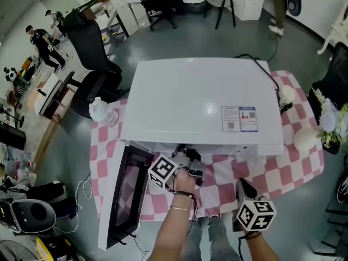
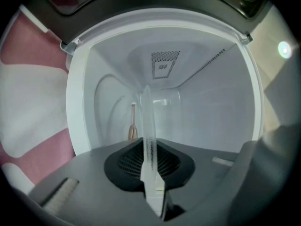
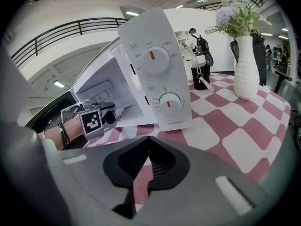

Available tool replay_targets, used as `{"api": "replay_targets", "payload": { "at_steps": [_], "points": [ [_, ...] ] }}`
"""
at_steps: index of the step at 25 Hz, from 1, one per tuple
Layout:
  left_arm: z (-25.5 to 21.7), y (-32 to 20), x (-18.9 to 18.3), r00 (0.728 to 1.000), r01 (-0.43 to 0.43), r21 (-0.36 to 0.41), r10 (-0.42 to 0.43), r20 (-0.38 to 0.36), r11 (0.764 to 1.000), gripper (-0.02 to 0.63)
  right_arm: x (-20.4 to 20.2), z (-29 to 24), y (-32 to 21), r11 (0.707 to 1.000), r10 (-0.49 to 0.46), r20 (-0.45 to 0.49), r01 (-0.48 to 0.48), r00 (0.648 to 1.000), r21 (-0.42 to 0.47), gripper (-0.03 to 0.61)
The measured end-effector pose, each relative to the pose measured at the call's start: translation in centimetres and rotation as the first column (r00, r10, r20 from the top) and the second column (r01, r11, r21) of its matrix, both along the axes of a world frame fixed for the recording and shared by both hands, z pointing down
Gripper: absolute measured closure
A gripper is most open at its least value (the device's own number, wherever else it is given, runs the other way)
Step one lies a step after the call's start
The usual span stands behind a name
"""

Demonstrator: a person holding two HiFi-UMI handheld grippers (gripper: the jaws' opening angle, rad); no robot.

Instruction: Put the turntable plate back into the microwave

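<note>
Turntable plate: the turntable plate (image 2: 149, 140) is clamped edge-on in the left gripper (image 2: 153, 157). It shows as a thin clear strip rising from the fingers (image 2: 178, 166) toward the cavity's back wall.
Plate's place: at the mouth of the microwave (image 1: 201, 99), with its far part reaching into the white cavity (image 2: 211, 107). Whether it touches the cavity floor cannot be told.
Room round the plate: bare white wall shows on both sides of the strip, and the perforated vent (image 2: 164, 62) lies beyond it. The opening's frame rings the view, well clear of the plate.
Left gripper: at the front opening (image 1: 187, 159), with the hand (image 1: 184, 185) outside the cavity.
Door: the door (image 1: 122, 192) is swung wide to the person's left and juts past the bench's front edge.
Right gripper: the right gripper (image 1: 244, 192) sits apart from the microwave, over the bench's front edge. Its fingers (image 3: 167, 161) are together at the tips with nothing between them.
Bench: the bench (image 1: 272, 173) carries a pink-and-white checked cloth. Only a narrow strip lies open in front of the microwave.
Head view only: a water bottle (image 1: 100, 110) stands just beside the microwave's left side. The plate itself is hidden under the microwave's top edge.
Right gripper view only: two knobs (image 3: 155, 58) on the control panel, the left gripper (image 3: 94, 119) at the opening, a white vase (image 3: 246, 67) with flowers, and a dark cup (image 3: 201, 76) behind.
</note>
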State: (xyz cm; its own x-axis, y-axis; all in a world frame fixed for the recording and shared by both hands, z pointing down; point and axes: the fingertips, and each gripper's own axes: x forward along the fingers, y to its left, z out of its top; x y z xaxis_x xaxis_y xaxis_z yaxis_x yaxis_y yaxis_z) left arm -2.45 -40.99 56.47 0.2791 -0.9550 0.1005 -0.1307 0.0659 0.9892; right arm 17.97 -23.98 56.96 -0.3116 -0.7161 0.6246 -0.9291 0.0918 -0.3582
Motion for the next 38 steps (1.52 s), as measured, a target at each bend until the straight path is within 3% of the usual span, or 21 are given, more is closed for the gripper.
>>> {"api": "replay_targets", "payload": {
  "at_steps": [10,13,16,22,25,29,34,38],
  "points": [
    [0.0,-0.4,0.0,0.982,-0.048,-0.092,0.064,0.179,0.995,0.57,-0.2,-0.5,0.1,1.0,-0.002,0.003,0.002,1.0,0.007,0.569],
    [-0.5,-0.4,0.4,0.973,-0.08,-0.073,0.094,0.21,0.994,0.483,-0.1,-0.7,0.2,1.0,-0.001,0.004,0.001,1.0,0.009,0.569],
    [-0.7,-0.4,0.4,0.968,-0.09,-0.074,0.105,0.23,0.993,0.442,0.1,-0.7,0.4,1.0,0.002,0.003,-0.002,1.0,0.009,0.568],
    [-0.6,-0.3,0.2,0.932,-0.114,-0.101,0.141,0.334,0.988,0.353,0.1,-0.6,0.6,1.0,0.001,0.006,-0.001,1.0,0.007,0.569],
    [-0.6,-0.3,0.5,0.902,-0.142,-0.119,0.178,0.394,0.983,0.315,-0.1,-0.6,0.8,1.0,-0.003,0.007,0.003,1.0,0.006,0.569],
    [-0.6,-0.2,1.1,0.838,-0.187,-0.141,0.233,0.493,0.972,0.297,-0.1,-0.7,0.8,1.0,-0.006,0.006,0.006,1.0,0.007,0.569],
    [-0.2,0.1,1.4,0.8,-0.225,-0.166,0.279,0.531,0.96,0.279,0.0,-0.7,0.9,1.0,-0.008,0.004,0.008,1.0,0.006,0.569],
    [0.2,0.4,1.5,0.737,-0.239,-0.216,0.322,0.595,0.947,0.278,-0.2,-0.7,1.0,1.0,-0.013,0.005,0.013,1.0,0.004,0.568]
  ]
}}
